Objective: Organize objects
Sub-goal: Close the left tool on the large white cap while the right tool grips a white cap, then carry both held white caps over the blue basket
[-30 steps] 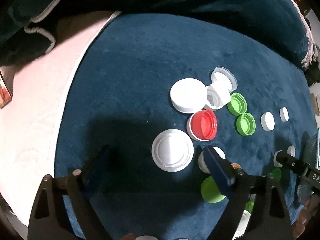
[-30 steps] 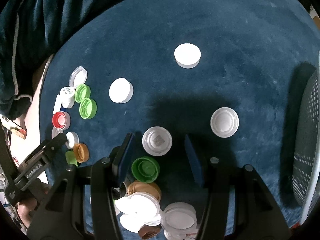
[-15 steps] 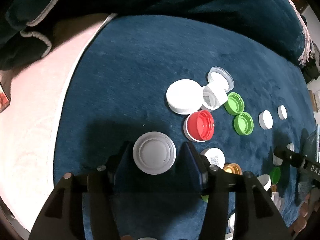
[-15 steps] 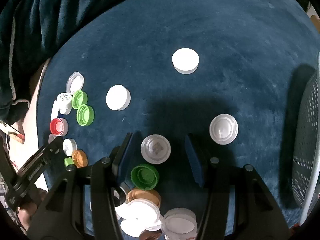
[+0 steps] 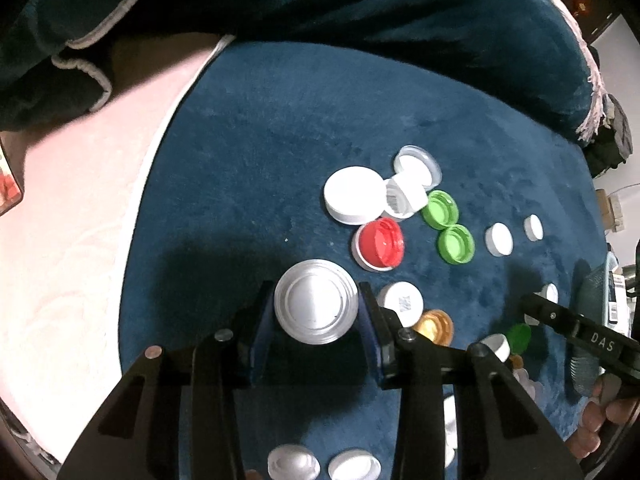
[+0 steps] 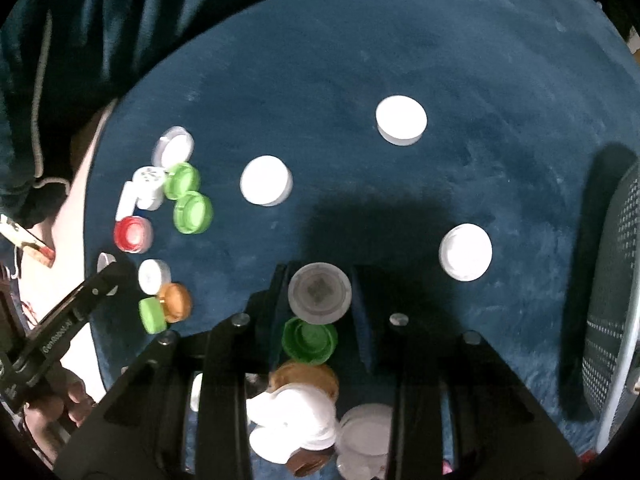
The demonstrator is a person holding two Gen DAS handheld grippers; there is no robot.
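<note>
Many bottle caps and lids lie on a dark blue plush cloth [image 5: 260,168]. My left gripper [image 5: 316,314] is shut on a large white ribbed lid [image 5: 316,306], one finger on each side. Beyond it lie a red cap [image 5: 380,242], a big white lid [image 5: 352,195] and two green caps [image 5: 456,244]. My right gripper [image 6: 318,300] has its fingers closed against a grey-white cap [image 6: 319,293]. A green cap [image 6: 309,340] lies just behind it between the fingers.
White caps [image 6: 266,180] [image 6: 401,119] [image 6: 465,252] lie spread on the cloth in the right wrist view. A pile of white and brown caps [image 6: 304,416] sits under the right gripper. A mesh basket [image 6: 612,300] stands at right. Pink bedding [image 5: 72,208] lies left.
My left gripper moved over the large white lid and closed on it. My right gripper advanced and narrowed around the grey-white cap.
</note>
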